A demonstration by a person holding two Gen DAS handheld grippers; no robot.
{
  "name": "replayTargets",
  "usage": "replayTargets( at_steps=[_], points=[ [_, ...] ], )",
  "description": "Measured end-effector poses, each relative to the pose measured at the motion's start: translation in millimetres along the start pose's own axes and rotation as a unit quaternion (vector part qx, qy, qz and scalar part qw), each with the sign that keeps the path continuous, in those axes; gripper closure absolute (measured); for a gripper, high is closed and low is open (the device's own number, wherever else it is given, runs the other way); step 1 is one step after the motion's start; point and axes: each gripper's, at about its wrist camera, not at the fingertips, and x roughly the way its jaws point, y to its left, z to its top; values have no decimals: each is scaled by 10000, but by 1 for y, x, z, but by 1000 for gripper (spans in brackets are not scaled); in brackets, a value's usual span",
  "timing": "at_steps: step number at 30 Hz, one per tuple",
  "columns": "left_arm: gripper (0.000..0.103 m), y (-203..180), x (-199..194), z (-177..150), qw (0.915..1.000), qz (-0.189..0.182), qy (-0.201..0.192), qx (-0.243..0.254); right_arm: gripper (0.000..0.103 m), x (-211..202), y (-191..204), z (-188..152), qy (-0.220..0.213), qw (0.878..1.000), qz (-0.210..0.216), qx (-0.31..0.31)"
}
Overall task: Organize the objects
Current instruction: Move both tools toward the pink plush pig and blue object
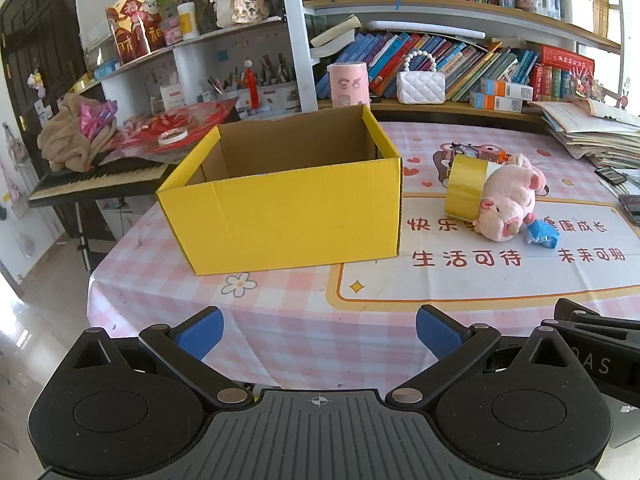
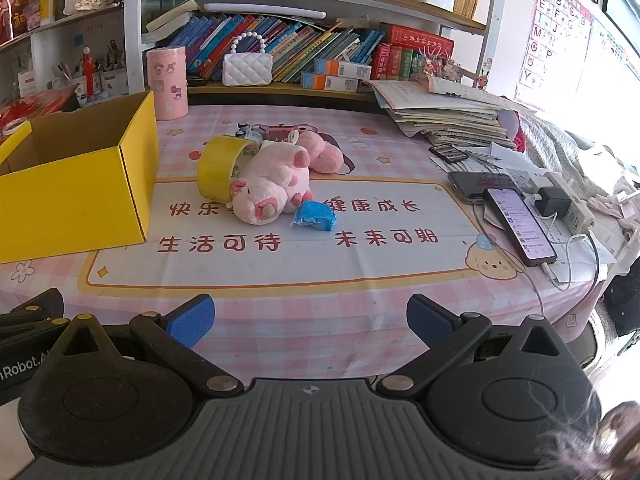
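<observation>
An open yellow cardboard box (image 1: 288,216) (image 2: 76,196) stands on the pink checked tablecloth, nothing visible inside it. To its right lie a pink plush pig (image 1: 506,204) (image 2: 272,188), a roll of yellow tape (image 1: 466,186) (image 2: 218,168) leaning against it, and a small blue packet (image 1: 542,234) (image 2: 314,216). Some small items sit behind the pig, partly hidden. My left gripper (image 1: 320,332) hovers open at the table's near edge, facing the box. My right gripper (image 2: 310,320) is open too, well short of the pig.
Two phones (image 2: 520,220) with cables and a power strip (image 2: 568,204) lie at the right. A paper stack (image 2: 452,116) sits behind them. A pink canister (image 2: 167,82) and white purse (image 2: 248,68) stand before the bookshelf. A keyboard (image 1: 96,180) is left of the table.
</observation>
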Motion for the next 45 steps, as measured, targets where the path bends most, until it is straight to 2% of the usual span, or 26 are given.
replayTargets(
  at_steps=[24, 35, 45],
  points=[
    [0, -4, 6, 0, 9999, -120, 90, 20, 0, 5, -1, -5, 36, 10000, -17, 10],
    [0, -5, 7, 2, 9997, -174, 167, 12, 0, 7, -5, -1, 97, 9999, -34, 6],
    [0, -15, 19, 15, 9995, -126, 239, -140, 0, 24, -14, 13, 102, 9998, 131, -107]
  ],
)
